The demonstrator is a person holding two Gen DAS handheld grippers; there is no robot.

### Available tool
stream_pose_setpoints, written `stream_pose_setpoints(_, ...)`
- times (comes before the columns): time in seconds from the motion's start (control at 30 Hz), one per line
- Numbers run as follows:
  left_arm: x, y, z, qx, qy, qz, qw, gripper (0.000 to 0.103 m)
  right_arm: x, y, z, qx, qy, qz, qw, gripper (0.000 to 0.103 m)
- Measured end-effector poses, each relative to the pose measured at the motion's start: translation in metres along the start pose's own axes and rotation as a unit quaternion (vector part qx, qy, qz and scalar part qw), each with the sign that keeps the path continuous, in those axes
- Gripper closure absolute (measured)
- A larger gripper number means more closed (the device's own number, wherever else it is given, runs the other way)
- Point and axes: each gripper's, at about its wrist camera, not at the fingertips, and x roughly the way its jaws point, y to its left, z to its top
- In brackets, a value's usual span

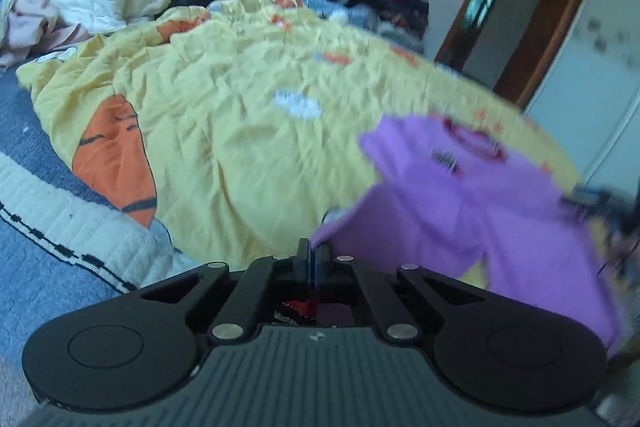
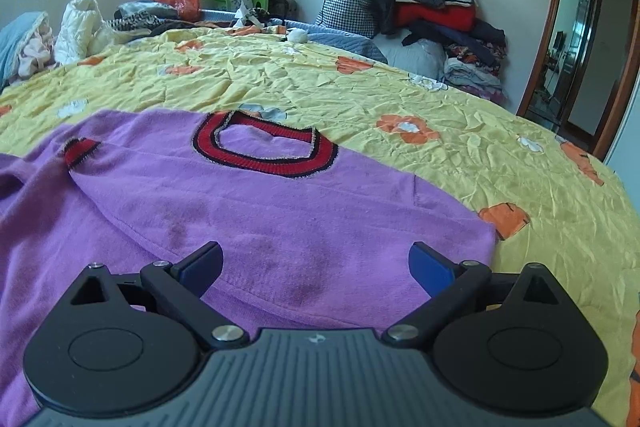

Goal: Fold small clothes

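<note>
Yellow bedspread (image 2: 360,95), left tongs (image 1: 314,253) pinching purple sweater (image 2: 240,195), rt tongs (image 2: 316,267) spread.

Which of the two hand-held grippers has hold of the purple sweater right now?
The left hand-held gripper: shut on the purple sweater. The right hand-held gripper stands open above it.

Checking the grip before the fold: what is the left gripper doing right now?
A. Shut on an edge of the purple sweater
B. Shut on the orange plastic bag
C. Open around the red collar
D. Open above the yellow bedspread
A: in the left wrist view the left gripper has its fingers pressed together with the purple sweater pinched between them.
</note>
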Motion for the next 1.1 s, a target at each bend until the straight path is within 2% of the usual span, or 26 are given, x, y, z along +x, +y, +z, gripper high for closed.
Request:
stream_pose_setpoints(0.1,-0.025,0.017,0.013,-0.081,-0.022,-0.033,0.9959,0.101,-0.004,0.006,0.003,0.001,-0.01,0.01,1.0,0.003)
stream_pose_setpoints(0.23,-0.058,0.036,0.016,-0.16,-0.069,-0.051,0.9833,0.101,-0.006,0.016,0.006,-0.002,-0.012,0.019,1.0,0.003)
stream_pose_setpoints(0.37,-0.087,0.063,0.018,-0.218,-0.107,-0.034,0.9695,0.101,-0.009,0.032,0.008,-0.019,-0.012,0.036,0.999,0.003)
stream_pose_setpoints(0.47,-0.111,0.09,0.017,-0.258,-0.144,-0.018,0.9551,0.102,-0.008,0.046,0.005,-0.035,-0.007,0.047,0.998,0.003)
stream_pose_setpoints(0.6,-0.128,0.124,0.017,-0.303,-0.169,0.021,0.9376,0.102,-0.004,0.067,0.002,-0.052,0.0,0.058,0.997,0.003)
stream_pose_setpoints(0.7,-0.13,0.146,0.011,-0.336,-0.175,0.041,0.9246,0.102,-0.003,0.08,0.0,-0.055,0.003,0.071,0.996,0.003)
stream_pose_setpoints(0.77,-0.129,0.156,0.004,-0.348,-0.171,0.055,0.92,0.102,-0.003,0.088,-0.001,-0.06,0.006,0.084,0.995,0.003)
stream_pose_setpoints(0.9,-0.127,0.169,-0.017,-0.391,-0.17,0.038,0.9038,0.102,0.0,0.1,-0.005,-0.07,0.01,0.098,0.993,0.003)
stream_pose_setpoints(0.93,-0.126,0.167,-0.017,-0.398,-0.168,0.033,0.9013,0.102,0.002,0.101,-0.006,-0.072,0.011,0.097,0.993,0.003)
stream_pose_setpoints(0.97,-0.124,0.161,-0.014,-0.397,-0.164,0.028,0.9025,0.102,0.005,0.102,-0.007,-0.073,0.014,0.095,0.993,0.003)
stream_pose_setpoints(1.1,-0.114,0.126,0.023,-0.367,-0.175,0.003,0.9137,0.102,0.012,0.103,-0.009,-0.051,0.026,0.091,0.994,0.003)
